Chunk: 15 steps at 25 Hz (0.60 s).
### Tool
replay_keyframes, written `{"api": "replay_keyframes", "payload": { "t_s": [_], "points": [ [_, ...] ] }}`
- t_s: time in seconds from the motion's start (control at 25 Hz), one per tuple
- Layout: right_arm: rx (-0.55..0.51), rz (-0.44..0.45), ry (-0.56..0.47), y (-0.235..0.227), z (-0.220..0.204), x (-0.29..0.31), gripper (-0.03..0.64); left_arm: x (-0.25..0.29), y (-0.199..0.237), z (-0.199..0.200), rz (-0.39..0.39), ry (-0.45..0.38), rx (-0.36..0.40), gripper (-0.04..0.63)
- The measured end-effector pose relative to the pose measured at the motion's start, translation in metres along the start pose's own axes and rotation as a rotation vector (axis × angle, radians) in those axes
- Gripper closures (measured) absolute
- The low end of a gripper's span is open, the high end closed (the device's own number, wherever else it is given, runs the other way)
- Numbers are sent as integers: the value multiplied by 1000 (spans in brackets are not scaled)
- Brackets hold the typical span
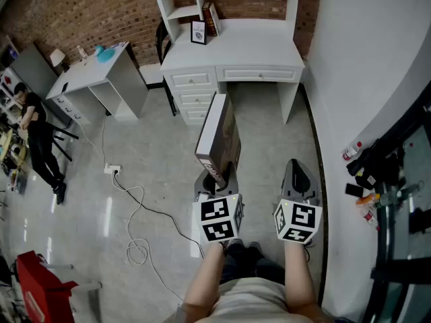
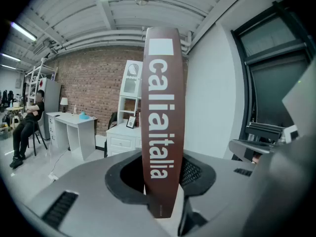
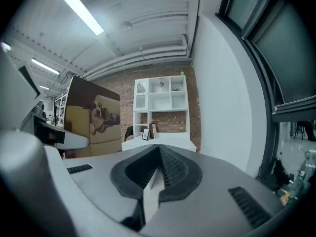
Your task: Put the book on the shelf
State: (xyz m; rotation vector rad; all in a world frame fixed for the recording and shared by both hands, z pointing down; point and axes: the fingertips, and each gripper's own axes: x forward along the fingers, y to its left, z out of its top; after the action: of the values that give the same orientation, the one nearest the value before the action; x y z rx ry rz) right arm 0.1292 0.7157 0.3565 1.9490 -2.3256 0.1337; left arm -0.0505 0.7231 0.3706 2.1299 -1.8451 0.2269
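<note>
Book (image 1: 219, 136), a tall, flat hardback with a glossy brown spine and white lettering, stands upright, clamped between the left gripper's (image 1: 214, 180) grey jaws. Alongside, the right gripper's (image 1: 300, 180) ribbed jaws are pressed together, empty. A white shelved desk (image 1: 232, 46) stands ahead of both.

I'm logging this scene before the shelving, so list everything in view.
book: one, brown, upright in the left gripper
desk with shelves: one, white, straight ahead
picture frame: one, black, on that desk
side table: one, white, left
cables: two, black and white, on the floor
person: one, in black, seated far left
left gripper: one, grey, shut on the book
right gripper: one, grey, shut, empty
</note>
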Motion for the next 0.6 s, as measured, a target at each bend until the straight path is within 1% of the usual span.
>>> {"api": "replay_keyframes", "payload": {
  "t_s": [0.36, 0.6],
  "points": [
    [8, -3, 2, -2, -1, -1, 600, 0, -3, 0, -5, 1, 6, 446],
    [16, 23, -3, -6, 0, 1, 600, 4, -9, 1, -1, -2, 6, 446]
  ]
}}
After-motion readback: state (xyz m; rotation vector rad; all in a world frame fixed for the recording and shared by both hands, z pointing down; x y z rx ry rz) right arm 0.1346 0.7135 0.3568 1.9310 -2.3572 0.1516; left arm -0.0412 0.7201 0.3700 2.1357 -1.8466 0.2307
